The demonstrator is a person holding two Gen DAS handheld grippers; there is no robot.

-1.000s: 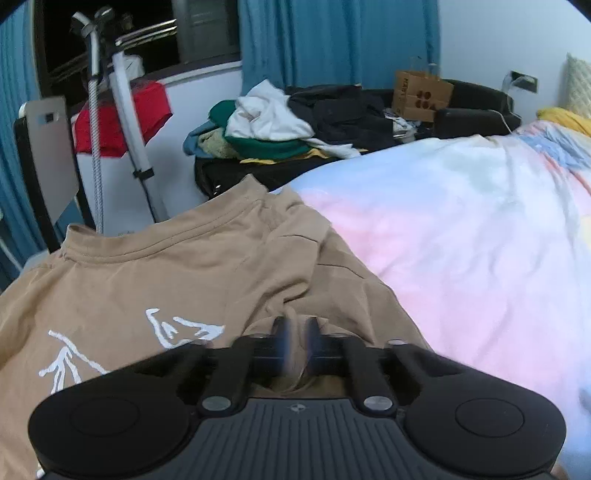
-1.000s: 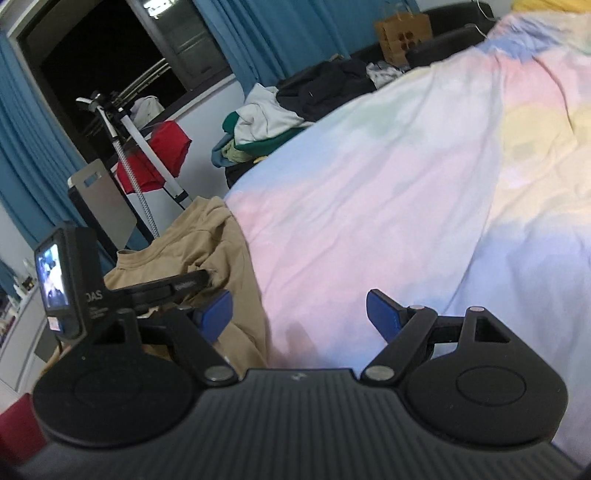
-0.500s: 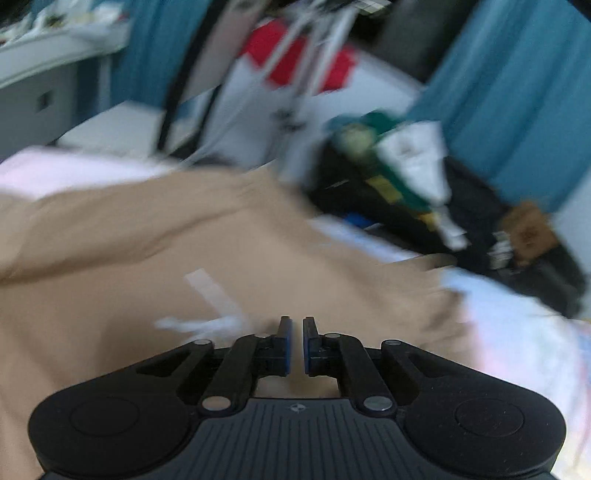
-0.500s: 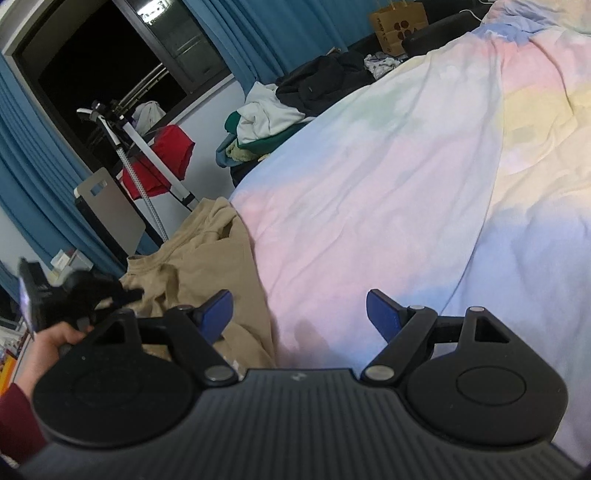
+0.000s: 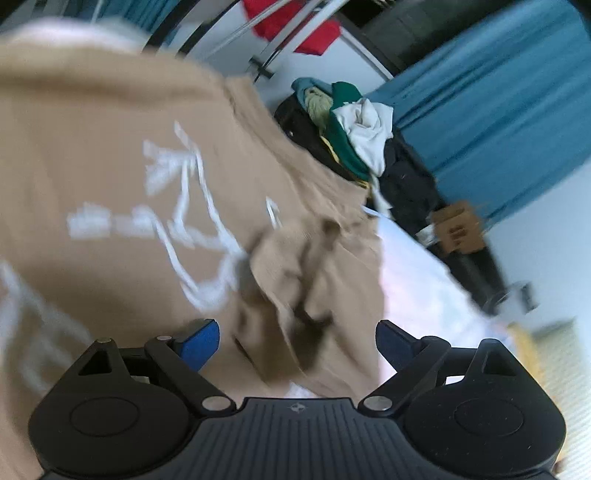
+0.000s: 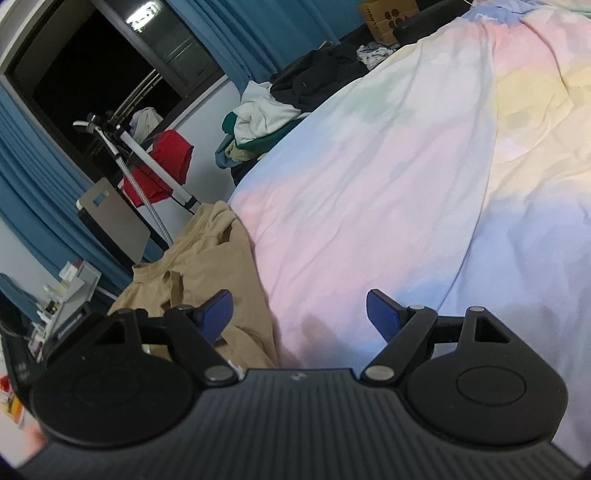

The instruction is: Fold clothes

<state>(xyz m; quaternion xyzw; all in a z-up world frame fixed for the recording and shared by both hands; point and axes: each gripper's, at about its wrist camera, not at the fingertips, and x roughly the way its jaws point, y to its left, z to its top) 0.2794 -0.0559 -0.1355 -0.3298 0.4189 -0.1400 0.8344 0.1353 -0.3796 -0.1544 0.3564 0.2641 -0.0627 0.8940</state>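
Note:
A tan T-shirt [image 5: 110, 192] with a white line print lies on the pastel bed cover, blurred in the left wrist view. A crumpled fold of it [image 5: 295, 273] lies just ahead of my left gripper [image 5: 297, 341], which is open and empty above the shirt. In the right wrist view the shirt [image 6: 210, 269] lies bunched at the bed's left edge, collar showing. My right gripper [image 6: 299, 314] is open and empty, over the bed cover [image 6: 369, 192] beside the shirt's right edge.
A pile of clothes [image 6: 266, 118] sits on a dark bench past the bed's end, with a cardboard box [image 6: 388, 14] further along. A drying rack with a red garment [image 6: 166, 162] and a chair [image 6: 114, 218] stand left of the bed. Blue curtains hang behind.
My left gripper has let go of the tan shirt and opened, and has swung and tilted over the shirt. My right gripper stayed open and barely moved.

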